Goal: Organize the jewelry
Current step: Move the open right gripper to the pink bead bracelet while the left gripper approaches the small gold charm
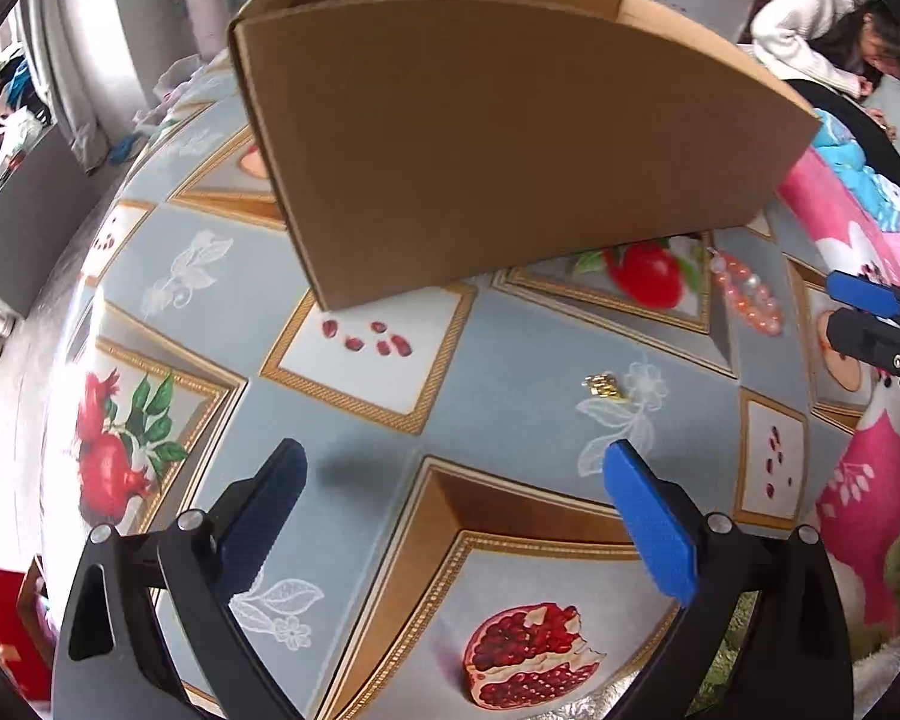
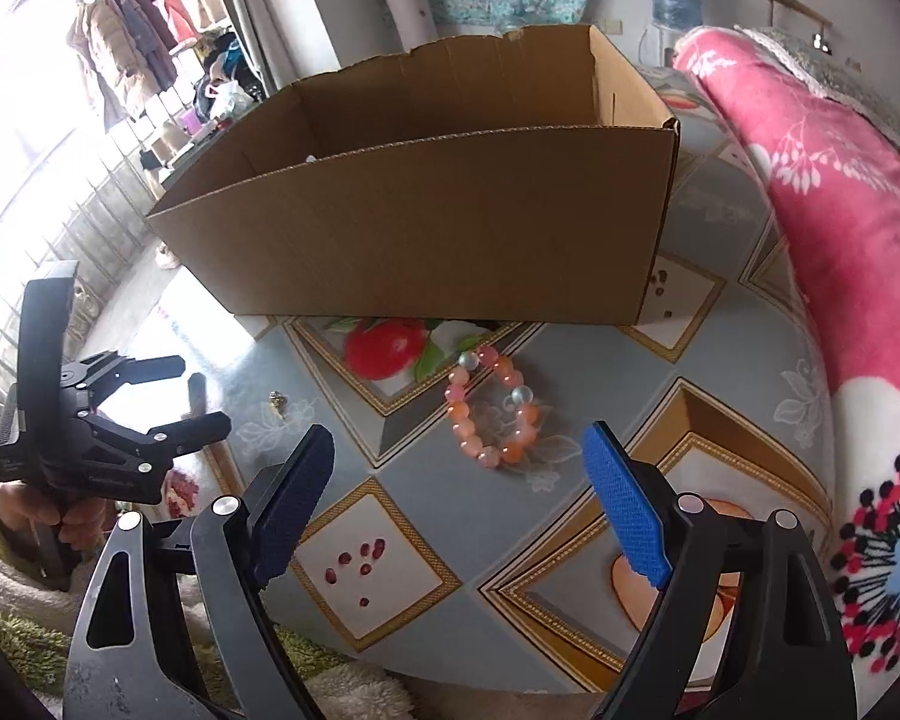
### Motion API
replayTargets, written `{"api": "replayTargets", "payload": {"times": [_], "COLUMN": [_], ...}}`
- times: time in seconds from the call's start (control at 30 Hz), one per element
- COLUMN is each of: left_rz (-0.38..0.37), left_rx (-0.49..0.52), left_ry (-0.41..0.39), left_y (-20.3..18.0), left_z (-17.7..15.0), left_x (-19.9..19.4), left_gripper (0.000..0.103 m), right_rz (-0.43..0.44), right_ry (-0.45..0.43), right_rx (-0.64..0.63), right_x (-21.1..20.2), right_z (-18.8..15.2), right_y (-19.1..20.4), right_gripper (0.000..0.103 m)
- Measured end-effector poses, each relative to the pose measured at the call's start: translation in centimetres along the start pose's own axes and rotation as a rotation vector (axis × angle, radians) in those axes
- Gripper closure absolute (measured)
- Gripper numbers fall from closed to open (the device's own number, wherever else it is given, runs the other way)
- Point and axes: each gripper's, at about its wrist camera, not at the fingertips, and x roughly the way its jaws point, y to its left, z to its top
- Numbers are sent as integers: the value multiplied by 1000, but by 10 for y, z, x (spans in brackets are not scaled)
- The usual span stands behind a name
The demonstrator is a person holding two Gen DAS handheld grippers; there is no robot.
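Observation:
A pink and orange bead bracelet (image 2: pixel 493 408) lies on the patterned table, just beyond my right gripper (image 2: pixel 457 444), which is open with nothing between its blue pads. The bracelet (image 1: pixel 747 294) also shows at the right of the left wrist view. A small gold piece of jewelry (image 1: pixel 601 387) rests on the cloth a little ahead of my left gripper (image 1: pixel 453 457), near its right finger; that gripper is open and empty. The gold piece (image 2: pixel 277 401) appears tiny in the right wrist view, near the left gripper (image 2: pixel 195 399). An open cardboard box (image 2: pixel 426 204) stands behind both items.
The table (image 1: pixel 510 360) carries a cloth with pomegranate pictures. A pink flowered blanket (image 2: pixel 822 192) lies along its right side. A person in a white sleeve (image 1: pixel 810 30) sits behind at the far right. The right gripper's tip (image 1: pixel 864 312) pokes in at the left view's right edge.

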Motion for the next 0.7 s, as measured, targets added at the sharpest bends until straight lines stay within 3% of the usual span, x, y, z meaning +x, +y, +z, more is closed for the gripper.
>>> {"api": "replayTargets", "payload": {"times": [0.13, 0.17, 0.43, 0.7], "left_rz": [74, 84, 106, 106], "left_rx": [-12, -11, -52, -64], "left_ry": [9, 8, -7, -15], "left_y": [-4, -5, -14, -14], "left_z": [-2, -2, -1, -2], "left_x": [7, 8, 14, 13], "left_gripper": [6, 6, 5, 5], "right_rz": [-130, -158, -244, -261], "right_ry": [18, 35, 138, 146], "right_rx": [1, 6, -13, -32], "right_x": [7, 11, 36, 40], "right_z": [-2, -2, -9, -16], "right_y": [-2, -4, -6, -3], "right_gripper": [21, 17, 13, 8]}}
